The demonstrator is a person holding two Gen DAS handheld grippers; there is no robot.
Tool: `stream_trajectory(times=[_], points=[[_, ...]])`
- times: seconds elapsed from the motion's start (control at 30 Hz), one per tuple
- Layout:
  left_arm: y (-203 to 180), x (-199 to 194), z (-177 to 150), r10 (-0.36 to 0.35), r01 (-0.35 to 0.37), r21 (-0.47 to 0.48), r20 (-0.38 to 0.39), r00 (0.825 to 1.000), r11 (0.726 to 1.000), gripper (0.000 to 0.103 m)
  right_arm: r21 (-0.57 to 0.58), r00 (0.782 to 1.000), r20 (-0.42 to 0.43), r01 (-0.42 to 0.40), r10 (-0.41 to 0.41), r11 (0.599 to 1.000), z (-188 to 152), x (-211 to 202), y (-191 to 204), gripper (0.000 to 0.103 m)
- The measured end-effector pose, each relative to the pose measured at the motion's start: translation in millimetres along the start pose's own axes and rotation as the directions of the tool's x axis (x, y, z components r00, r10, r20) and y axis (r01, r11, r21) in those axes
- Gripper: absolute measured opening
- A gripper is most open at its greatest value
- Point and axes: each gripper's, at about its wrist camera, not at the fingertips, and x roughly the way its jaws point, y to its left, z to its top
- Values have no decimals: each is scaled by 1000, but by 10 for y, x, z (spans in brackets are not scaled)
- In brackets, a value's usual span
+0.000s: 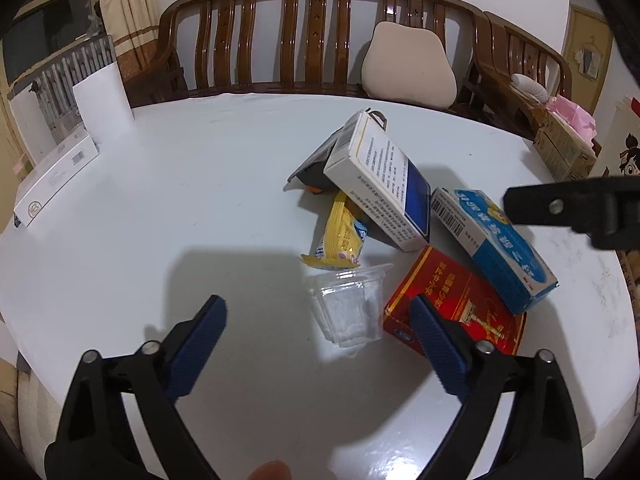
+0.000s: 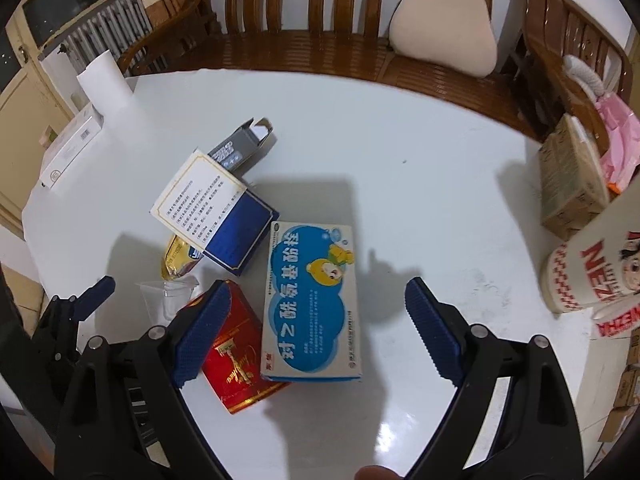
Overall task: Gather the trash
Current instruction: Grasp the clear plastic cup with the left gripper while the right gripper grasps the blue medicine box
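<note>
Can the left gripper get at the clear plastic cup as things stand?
Probably yes: the left gripper is open, nothing lies between it and the clear plastic cup, though the red box sits close beside its right finger.

Two fisheye views, each from a handheld gripper, look steeply down and forward, close over a white table [image 1: 160, 200]. Both face a wooden bench [image 2: 300, 44] beyond and share the same pile of boxes [image 2: 312, 300], seen side by side.
</note>
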Motion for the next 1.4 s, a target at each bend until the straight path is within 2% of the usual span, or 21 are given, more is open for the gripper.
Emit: stream_trajectory(times=[0.13, 0.27, 0.43, 0.6, 0.73, 0.83, 0.97, 1.07, 1.4], points=[[-6, 4, 26, -8, 8, -5, 2, 1000, 1000, 79, 6, 1000, -26, 16, -16, 1000, 20, 131, 4, 87], [13, 13, 30, -30, 30, -23, 0, 1000, 999, 73, 15, 999, -51, -3, 3, 1000, 36, 243, 17, 86], [44, 19, 53, -50, 50, -31, -2, 999, 998, 62, 19, 997, -78, 2, 0, 1000, 38, 360, 8, 81], [1, 7, 51, -61, 61, -20, 0, 998, 998, 56, 28, 995, -102, -2, 5, 1000, 45, 457, 1, 79], [2, 8, 52, -70, 70, -25, 0, 998, 997, 53, 35, 993, -116, 0, 5, 999, 52, 503, -4, 75], [-14, -2, 58, -92, 92, -24, -1, 996, 995, 44, 31, 991, -136, -12, 16, 999, 52, 572, 15, 62], [-28, -14, 49, -99, 99, -25, 0, 995, 995, 42, 19, 992, -127, 3, 0, 1000, 50, 581, 23, 61], [-33, -23, 45, -123, 123, -30, 2, 992, 992, 33, 3, 993, -120, 9, -9, 1000, 52, 573, 39, 60], [31, -47, 17, -138, 138, -36, 8, 990, 990, 33, 2, 995, -93, 27, -27, 1000, 39, 556, 74, 58]])
